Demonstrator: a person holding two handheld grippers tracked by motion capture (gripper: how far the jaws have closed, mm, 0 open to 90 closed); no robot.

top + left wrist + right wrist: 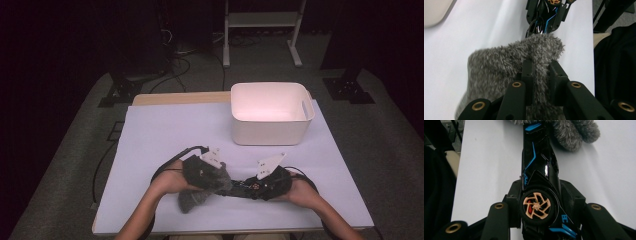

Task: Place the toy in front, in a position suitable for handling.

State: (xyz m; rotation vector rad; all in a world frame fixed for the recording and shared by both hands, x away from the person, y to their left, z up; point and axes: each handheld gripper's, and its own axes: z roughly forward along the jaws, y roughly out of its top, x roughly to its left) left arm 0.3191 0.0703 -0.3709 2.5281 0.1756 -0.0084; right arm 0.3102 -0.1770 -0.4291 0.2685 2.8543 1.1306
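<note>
A grey fuzzy cloth (196, 195) hangs low over the white table (160, 130) near its front edge, with my left gripper (219, 180) shut on a fold of it. In the left gripper view the cloth (499, 65) is pinched between the jaws of my left gripper (541, 68). My right gripper (256, 186) is shut on a black toy car (242, 188) with blue stripes and gold wheels. In the right gripper view my right gripper (540, 191) clamps the car (536, 157) across its body by a wheel. The car's far end touches the cloth (574, 132).
A white plastic bin (270, 131) with side handles stands at the back right of the table, and its corner (434, 12) appears in the left gripper view. Cables and a metal stand's legs lie on the floor beyond the table.
</note>
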